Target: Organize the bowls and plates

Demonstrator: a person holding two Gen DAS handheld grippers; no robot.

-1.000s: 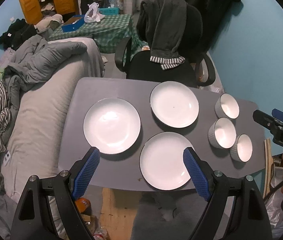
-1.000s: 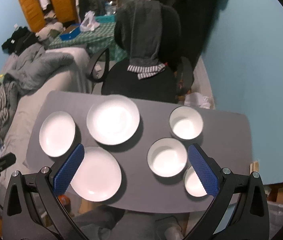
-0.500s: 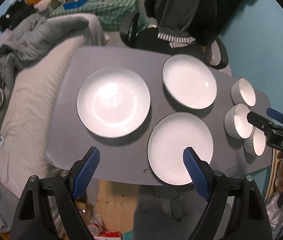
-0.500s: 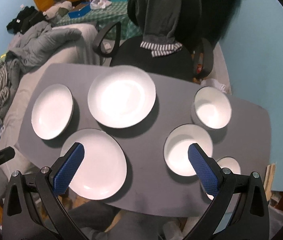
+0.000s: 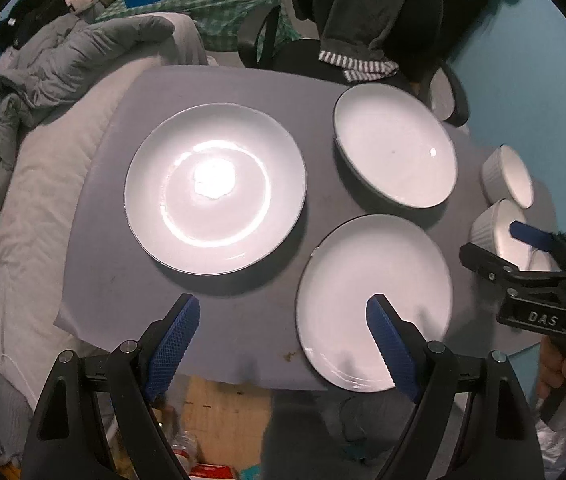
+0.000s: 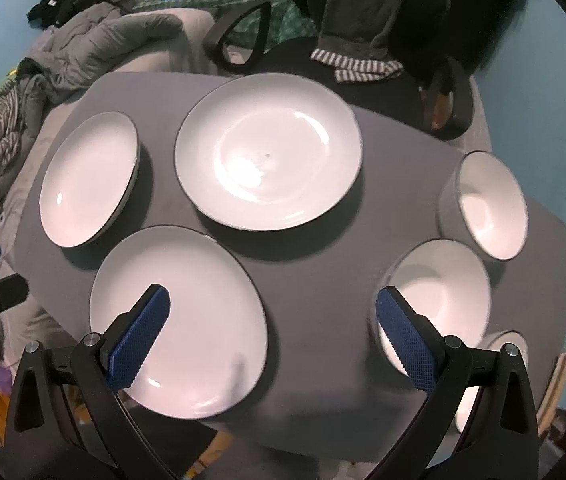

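Three white plates lie on a grey table (image 5: 123, 216): one at the left (image 5: 215, 188), one at the far side (image 5: 395, 146), one near the front edge (image 5: 375, 300). Three white bowls stand at the right: far (image 6: 491, 204), middle (image 6: 443, 292), near (image 6: 499, 344). My left gripper (image 5: 283, 340) is open and empty above the front edge, its right finger over the near plate. My right gripper (image 6: 273, 332) is open and empty, between the near plate (image 6: 179, 320) and the middle bowl. It also shows in the left wrist view (image 5: 523, 248) over the bowls.
A black office chair (image 6: 363, 40) draped with dark clothes stands behind the table. A bed with grey bedding (image 5: 43, 128) runs along the left edge. A green checked table (image 5: 219, 4) stands farther back. A blue wall (image 6: 543, 80) is at the right.
Both grippers have moved forward and down toward the table, so plates and bowls look larger. Both stay open and empty. The dishes have not moved.
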